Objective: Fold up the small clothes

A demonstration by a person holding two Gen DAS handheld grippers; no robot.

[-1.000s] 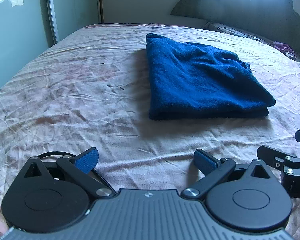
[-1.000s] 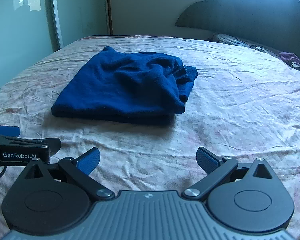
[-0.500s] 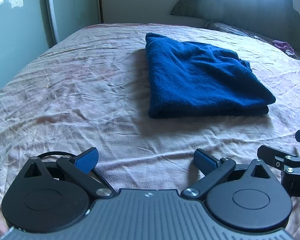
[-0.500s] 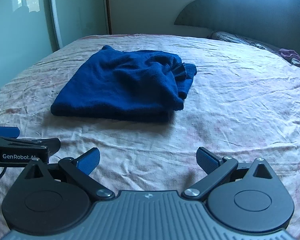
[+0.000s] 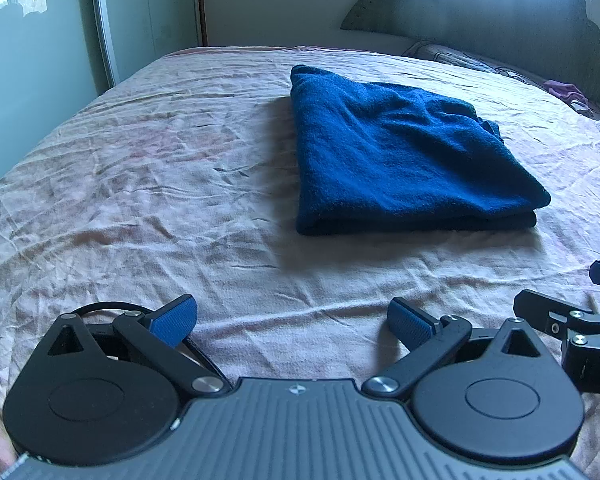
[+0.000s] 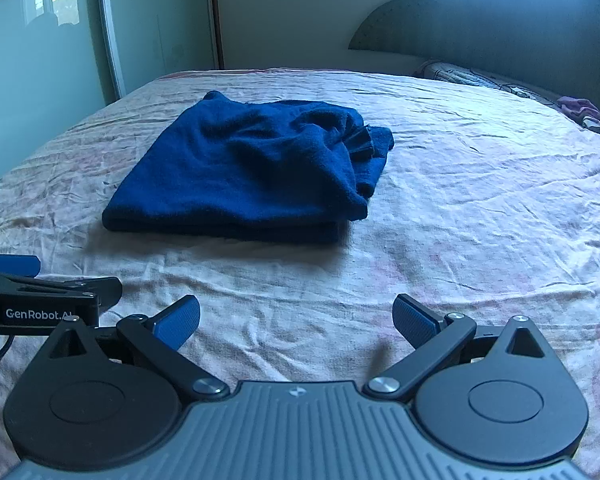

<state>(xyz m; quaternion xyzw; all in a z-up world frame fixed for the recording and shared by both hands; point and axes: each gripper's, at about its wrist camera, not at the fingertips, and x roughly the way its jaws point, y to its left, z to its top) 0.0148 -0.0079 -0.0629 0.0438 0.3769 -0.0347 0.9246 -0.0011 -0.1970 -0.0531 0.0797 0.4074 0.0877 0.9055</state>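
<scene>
A dark blue garment [image 5: 396,152] lies folded in a thick rectangle on the bed, ahead and right of my left gripper [image 5: 294,318]. In the right wrist view the same garment [image 6: 252,172] lies ahead and left of my right gripper [image 6: 296,320], with loose edges bunched at its right side. Both grippers are open and empty, held low over the sheet short of the garment. The left gripper's side shows at the left edge of the right wrist view.
The bed carries a wrinkled pink sheet [image 5: 140,184]. A dark headboard [image 6: 500,24] and pillows with a purple item [image 6: 580,108] are at the far right. A wall and mirrored door [image 5: 40,40] run along the left.
Almost nothing has moved. The right wrist view has tipped slightly, so the garment sits a touch higher in frame. Both grippers stay open.
</scene>
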